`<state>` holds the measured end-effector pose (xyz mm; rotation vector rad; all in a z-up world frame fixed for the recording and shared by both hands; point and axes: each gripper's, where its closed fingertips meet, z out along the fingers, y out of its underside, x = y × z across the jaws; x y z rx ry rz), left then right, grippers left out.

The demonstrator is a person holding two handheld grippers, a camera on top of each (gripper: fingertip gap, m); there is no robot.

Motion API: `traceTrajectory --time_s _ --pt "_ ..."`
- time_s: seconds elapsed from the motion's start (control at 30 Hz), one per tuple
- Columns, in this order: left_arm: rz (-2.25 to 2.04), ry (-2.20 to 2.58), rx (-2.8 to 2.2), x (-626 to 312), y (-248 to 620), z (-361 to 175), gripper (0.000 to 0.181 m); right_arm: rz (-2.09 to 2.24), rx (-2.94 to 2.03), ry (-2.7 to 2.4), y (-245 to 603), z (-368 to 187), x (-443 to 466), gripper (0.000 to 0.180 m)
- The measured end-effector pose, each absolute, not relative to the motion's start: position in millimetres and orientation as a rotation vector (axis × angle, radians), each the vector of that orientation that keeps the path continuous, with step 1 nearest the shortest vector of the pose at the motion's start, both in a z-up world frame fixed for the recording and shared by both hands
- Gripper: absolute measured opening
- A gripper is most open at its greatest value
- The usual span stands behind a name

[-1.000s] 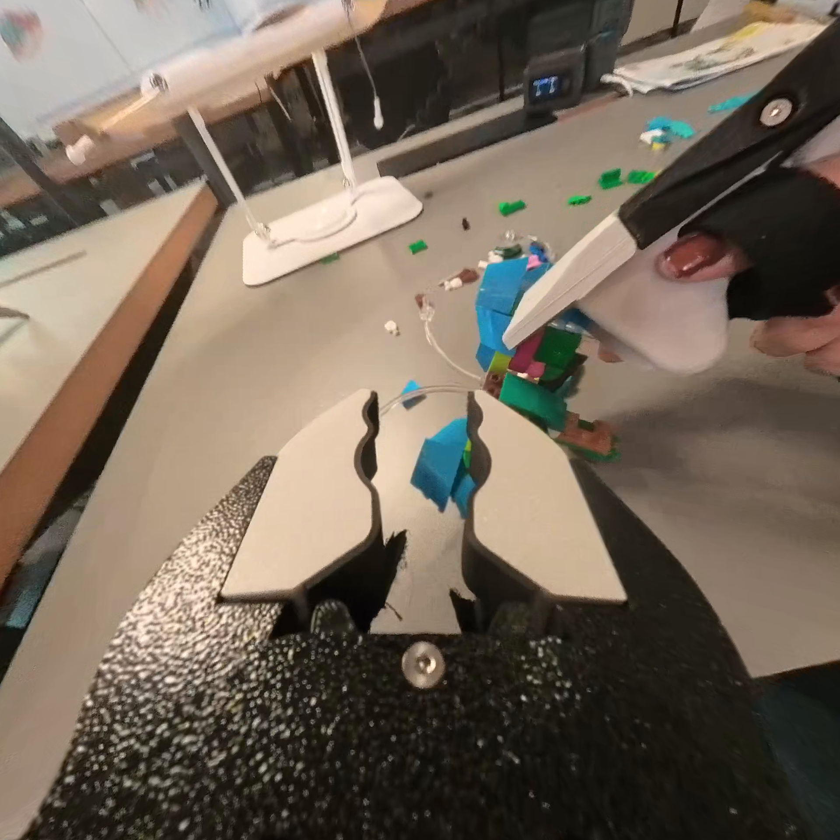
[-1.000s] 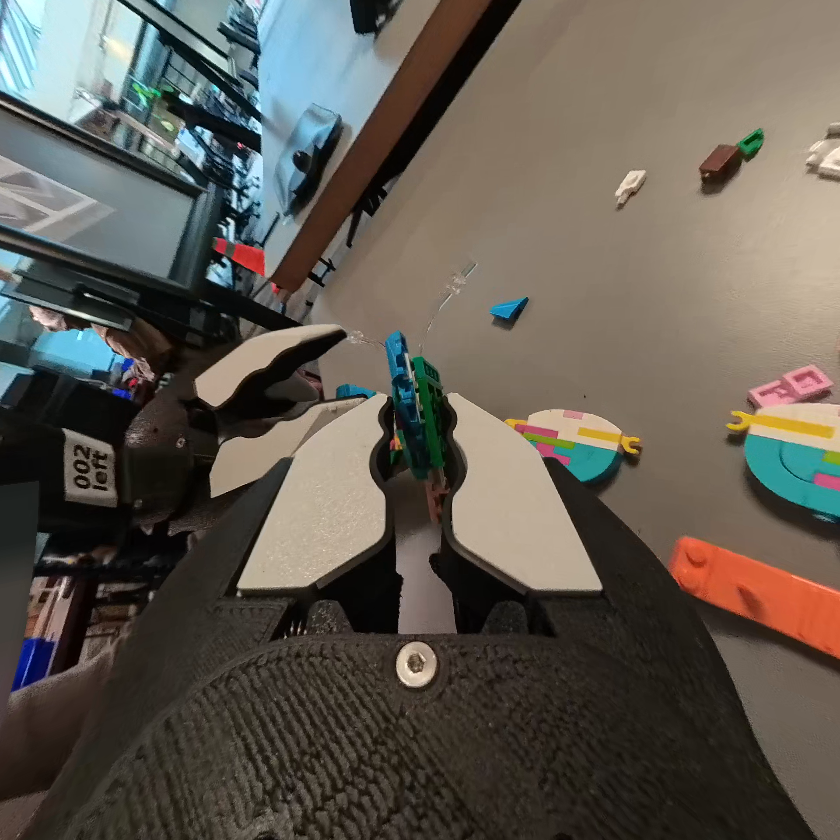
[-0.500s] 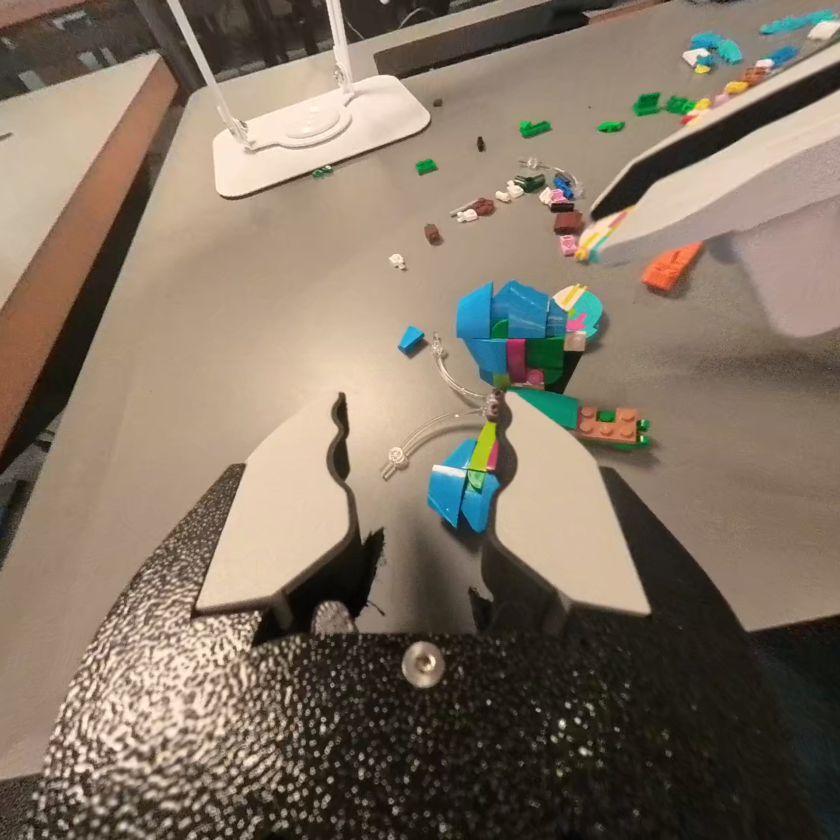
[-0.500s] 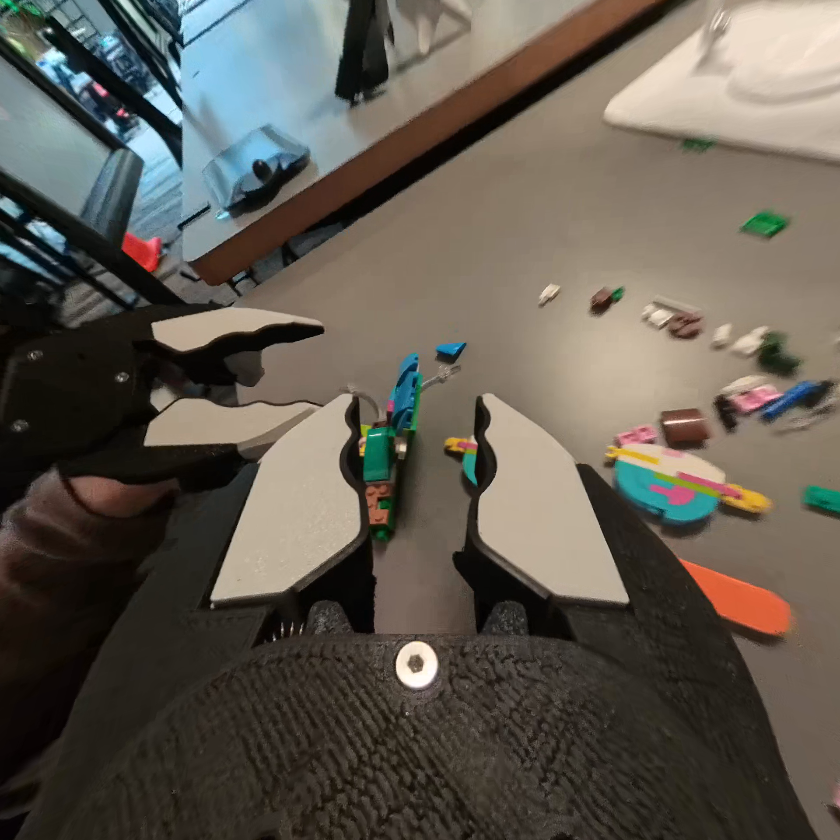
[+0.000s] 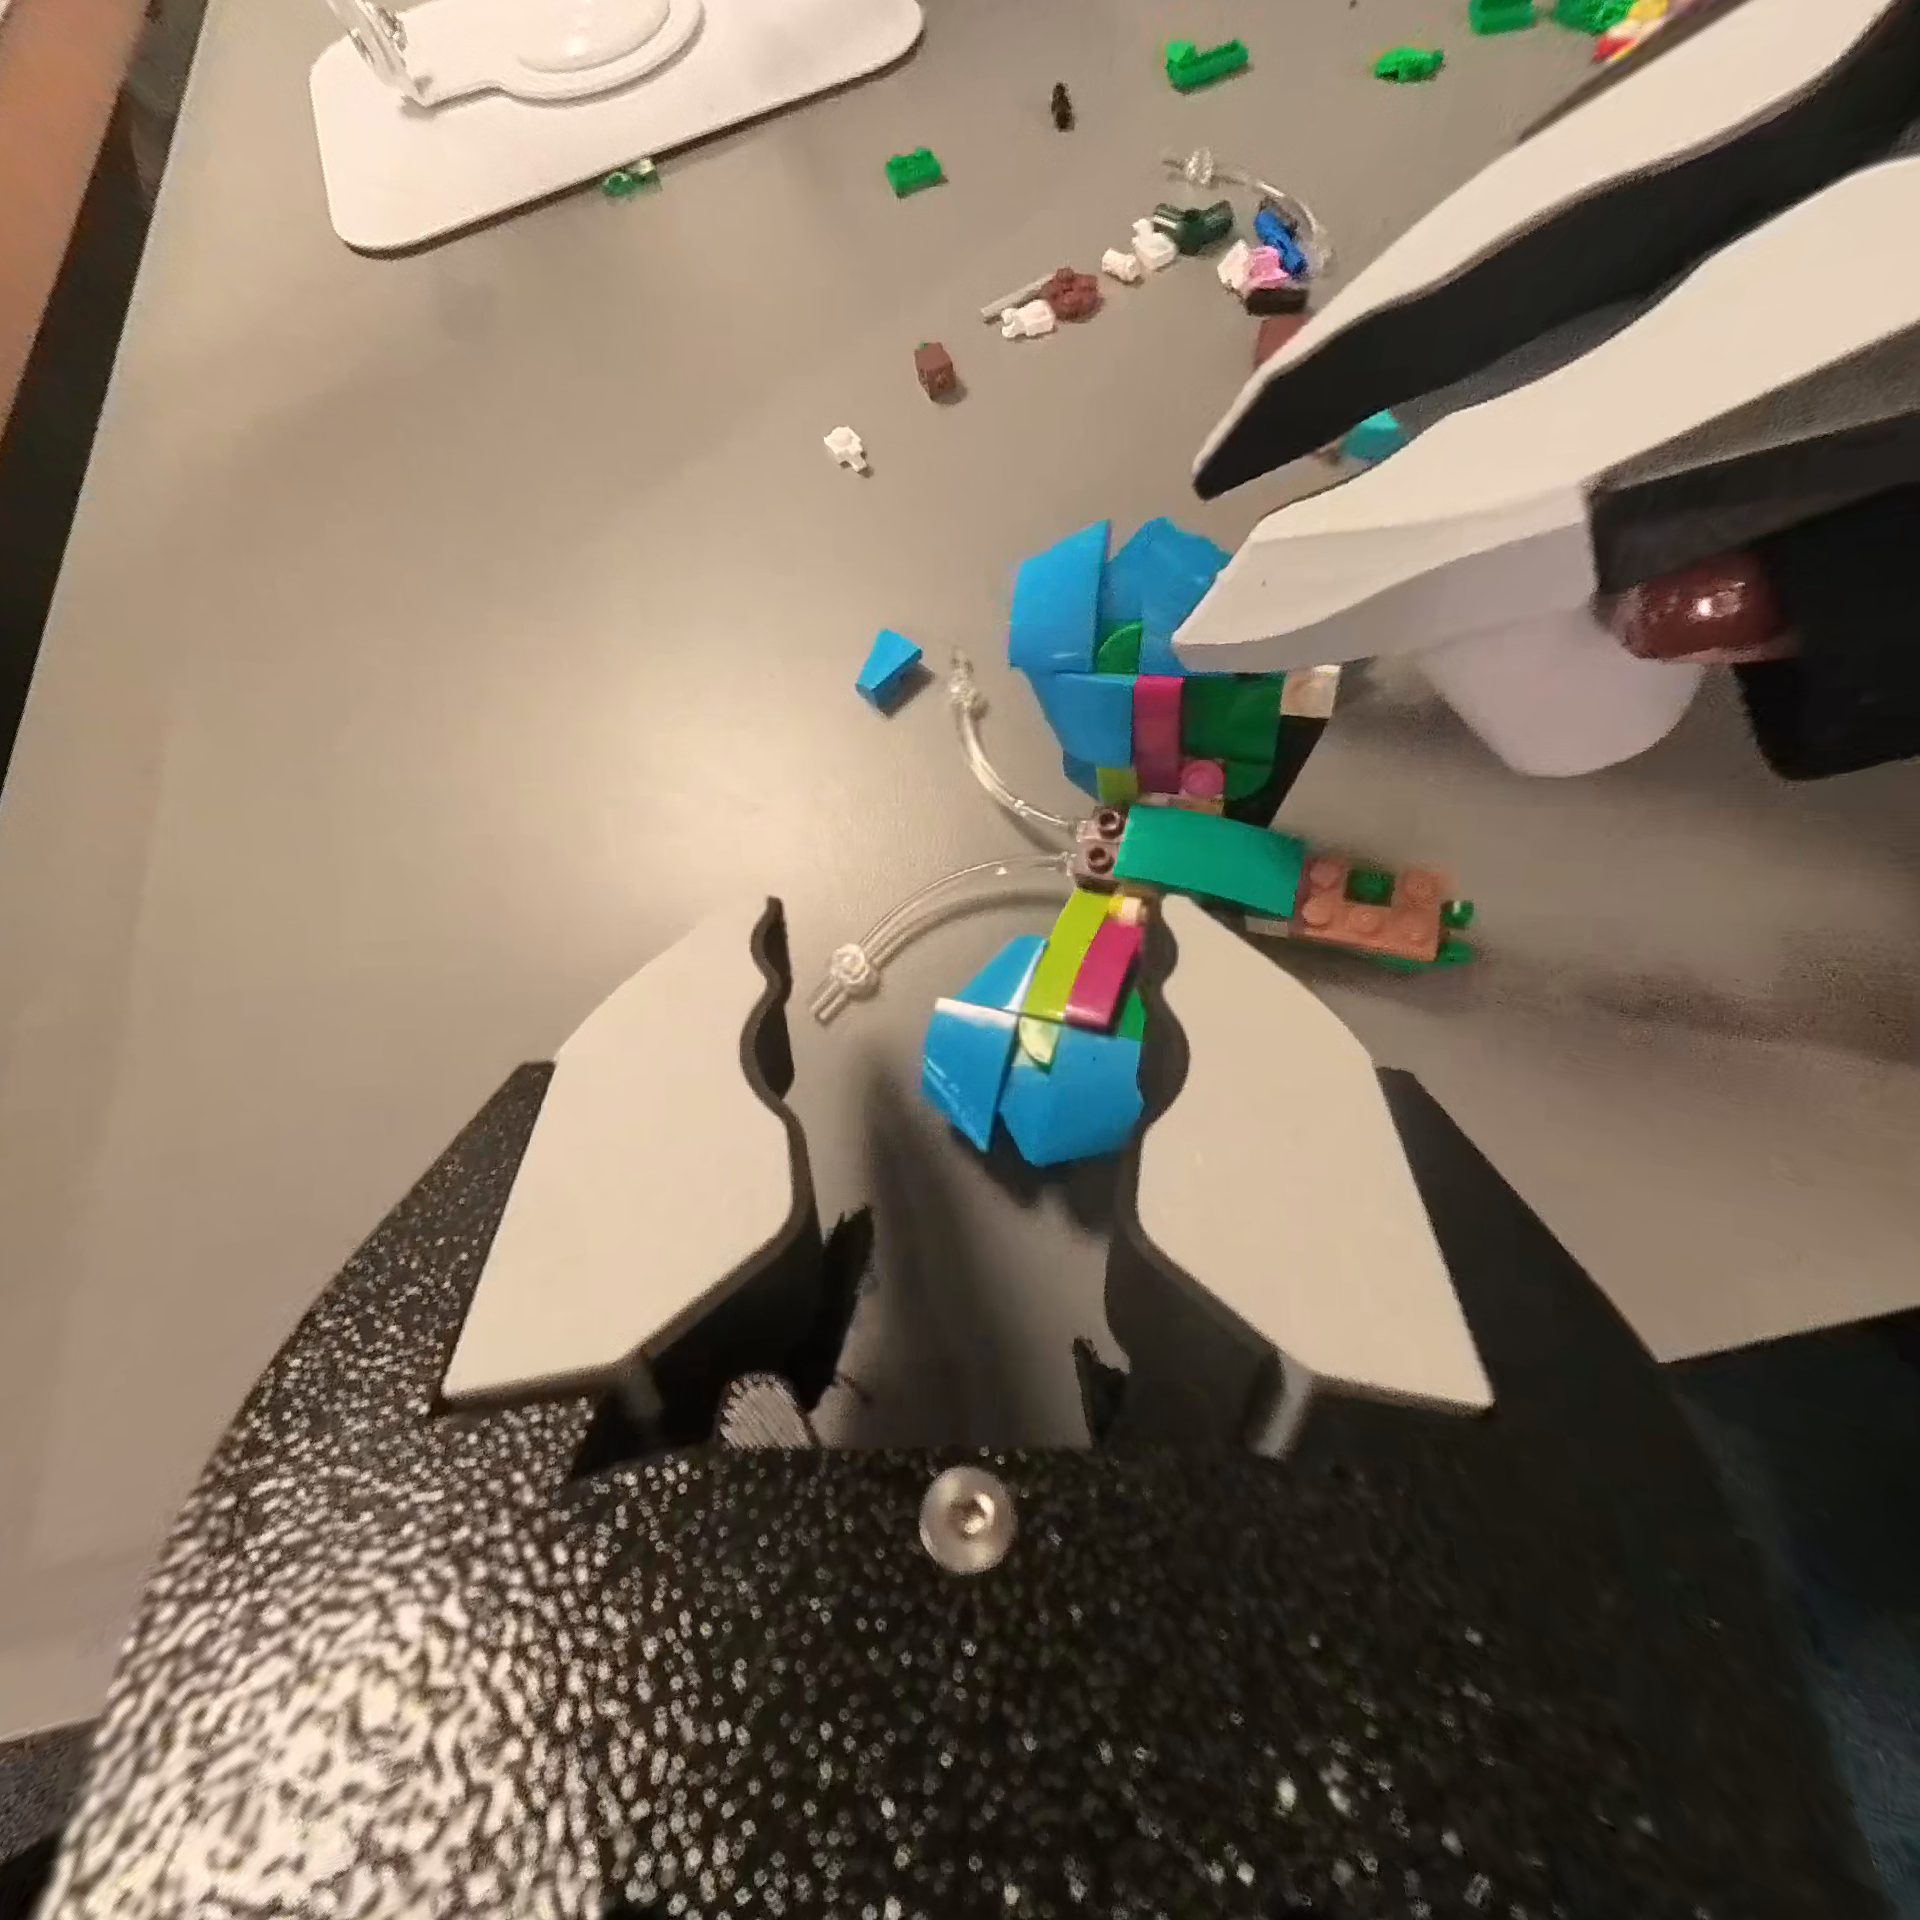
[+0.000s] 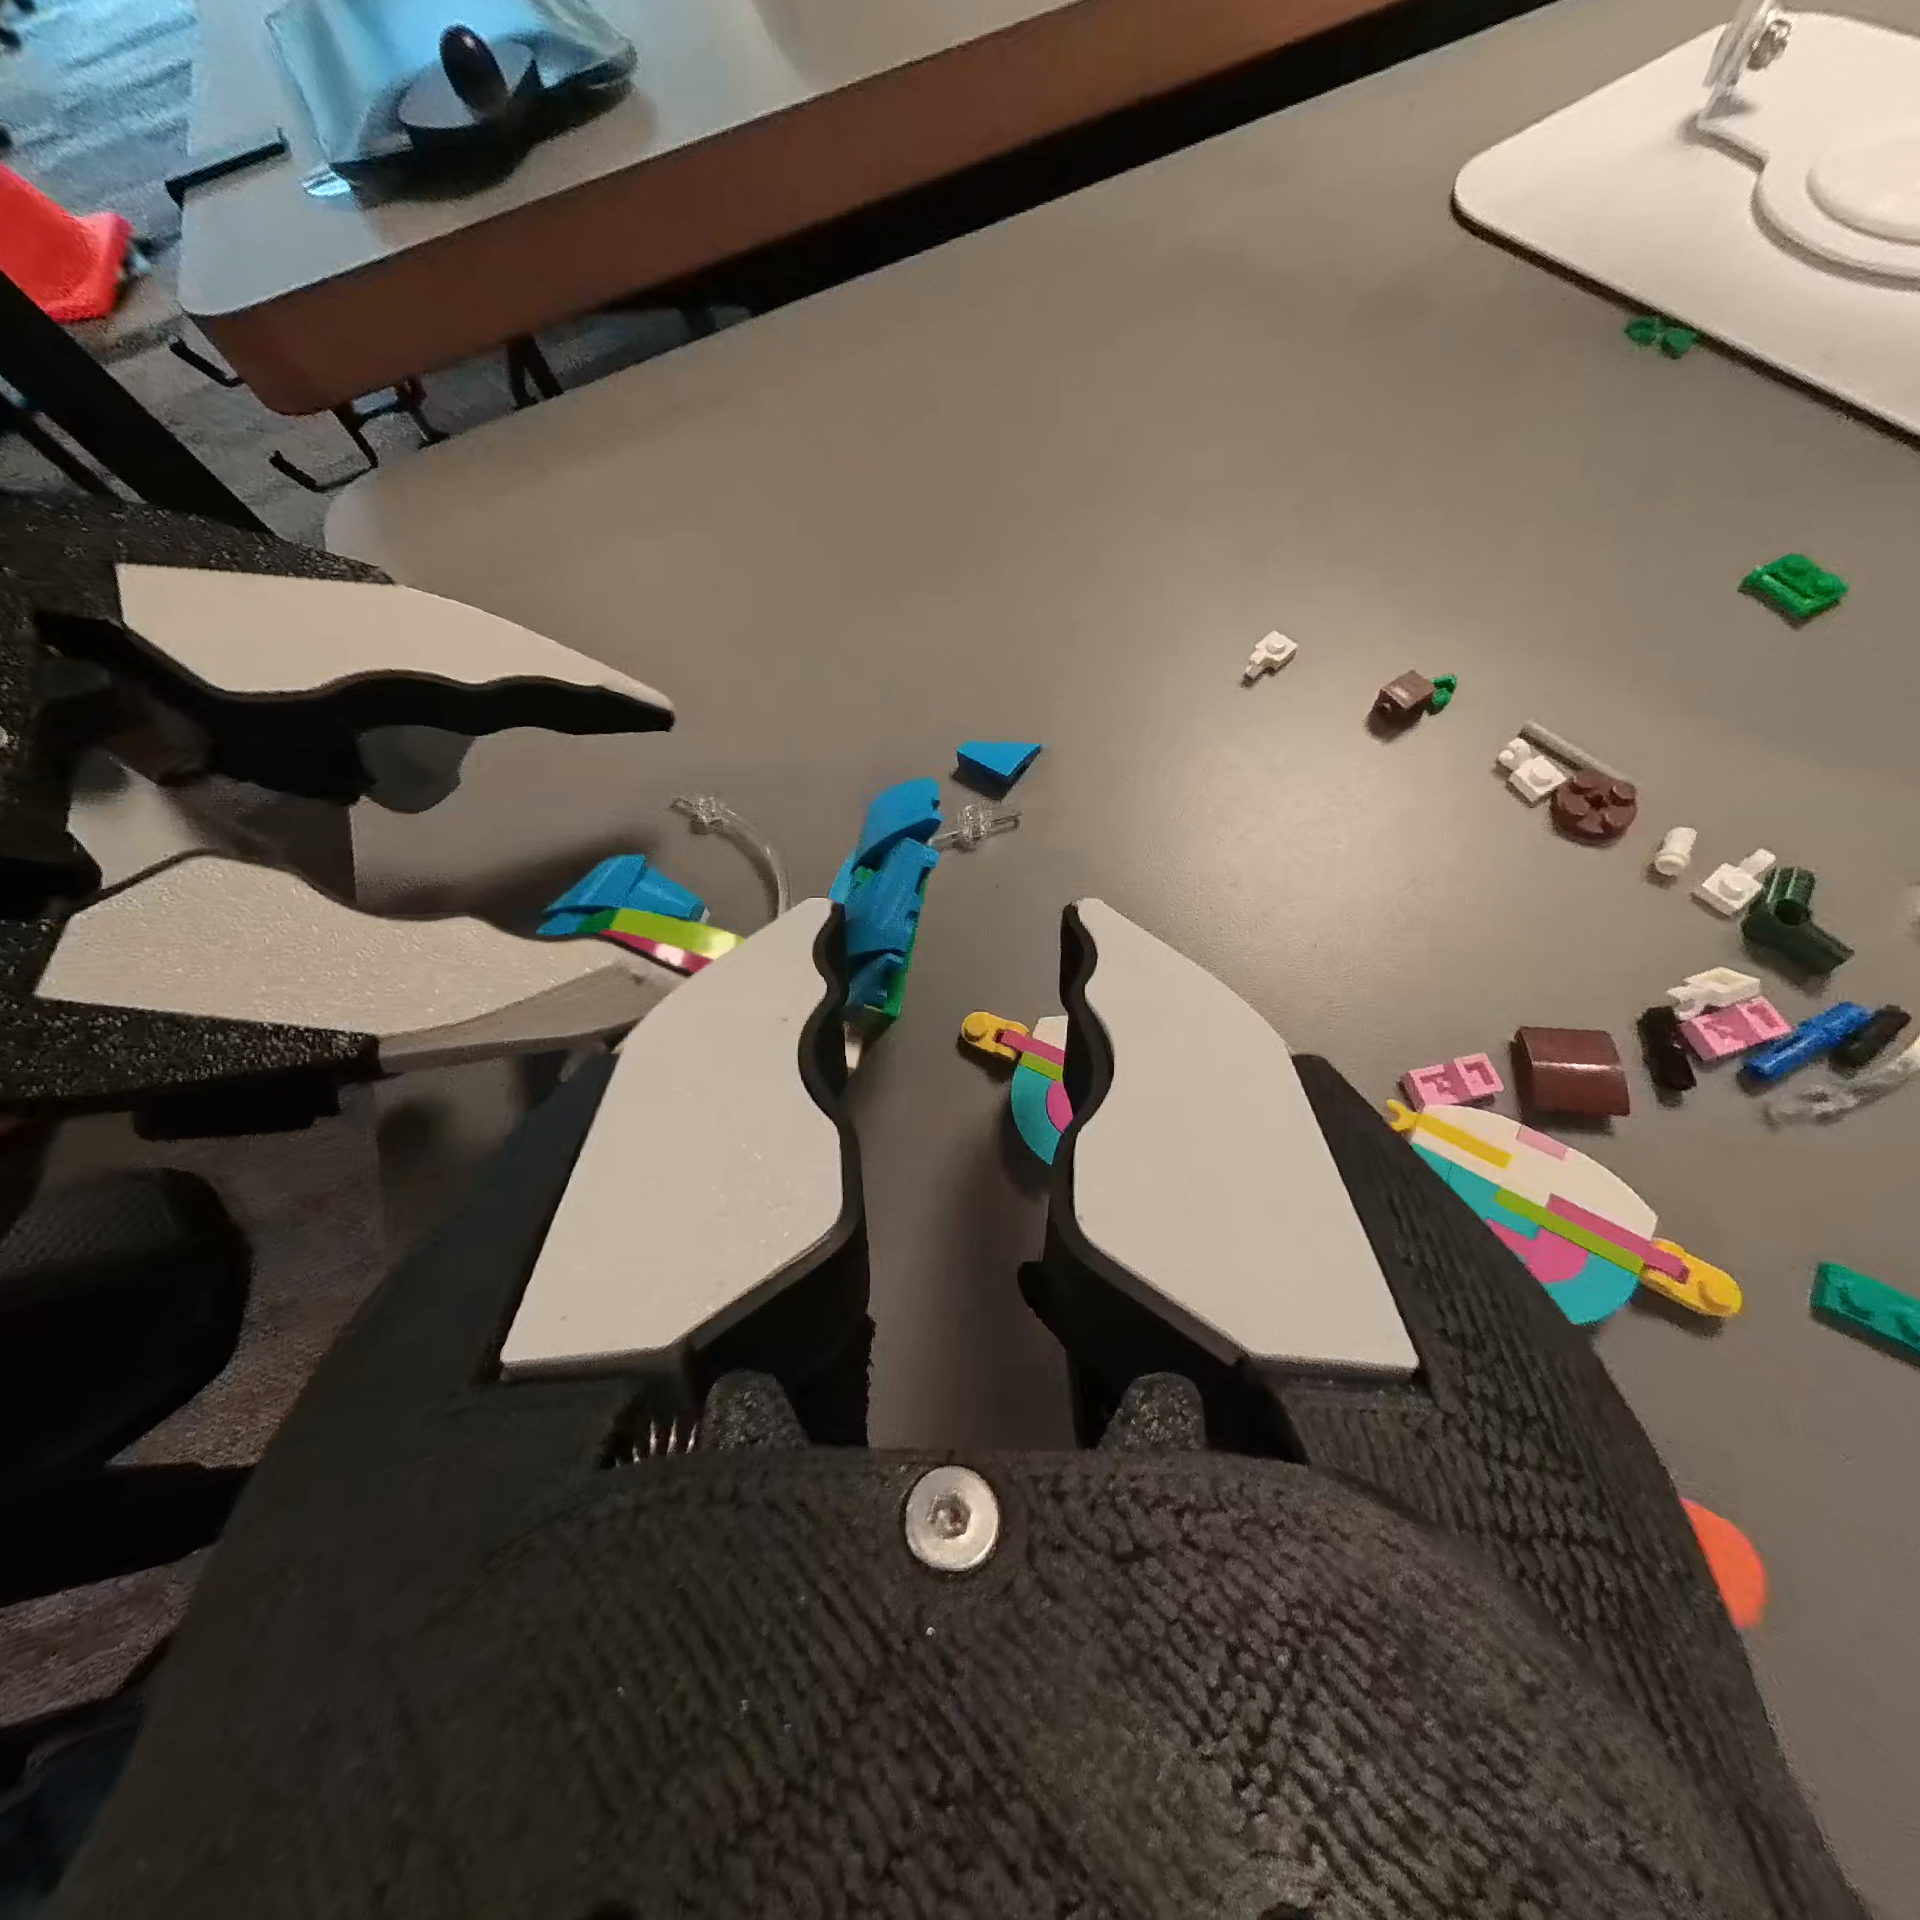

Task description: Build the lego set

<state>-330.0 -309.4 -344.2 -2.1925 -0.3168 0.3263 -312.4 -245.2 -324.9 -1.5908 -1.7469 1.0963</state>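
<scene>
The Lego butterfly model (image 5: 1210, 857) rests on the grey table (image 5: 468, 675), with blue wings, a teal body, a brown tail plate and clear curved antennae. My left gripper (image 5: 966, 935) is open; the model's near blue wing (image 5: 1039, 1070) lies between its fingers, close to the right finger. My right gripper (image 5: 1195, 566) is open, its tips over the far blue wing (image 5: 1081, 623). In the right wrist view my right gripper (image 6: 951, 914) is open with the model (image 6: 883, 894) beside its left finger, and the left gripper (image 6: 660, 847) is open at the left.
A loose blue slope piece (image 5: 888, 670) lies left of the model. Two round teal and white wing pieces (image 6: 1548, 1205) lie to the right. Several small loose pieces (image 6: 1579, 800) are scattered farther right. A white stand base (image 5: 613, 94) sits at the back. A neighbouring table (image 6: 623, 208) stands beyond the edge.
A second ago my right gripper was shut on the model, held up between both grippers. Both grippers have opened, and the model now rests on the table.
</scene>
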Motion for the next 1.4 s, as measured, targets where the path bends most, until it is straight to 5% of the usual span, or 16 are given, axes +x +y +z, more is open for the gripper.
traceTrajectory --time_s 0.03,0.23,0.37,0.5,0.67,1.4 --pt "0.327 -0.329 -2.197 -332 -311 -344 0.064 1.091 -1.603 -1.748 -244 -326 -312 0.038" --pt "0.359 -0.368 -2.235 -340 -316 -350 0.064 1.010 -1.620 -1.810 -239 -342 -311 0.037" --pt "0.472 -0.353 -2.145 -347 -318 -334 0.065 1.082 -1.487 -1.604 -221 -305 -305 0.039" --pt "0.137 -0.290 -2.141 -313 -311 -317 0.100 1.112 -1.368 -1.417 -204 -282 -289 0.041" --pt "0.367 -0.079 -2.421 -309 -322 -338 0.136 1.096 -1.245 -1.470 -205 -286 -295 0.041" --pt "0.343 -0.233 -2.331 -340 -311 -342 0.116 0.864 -0.954 -1.172 -181 -258 -278 0.036"
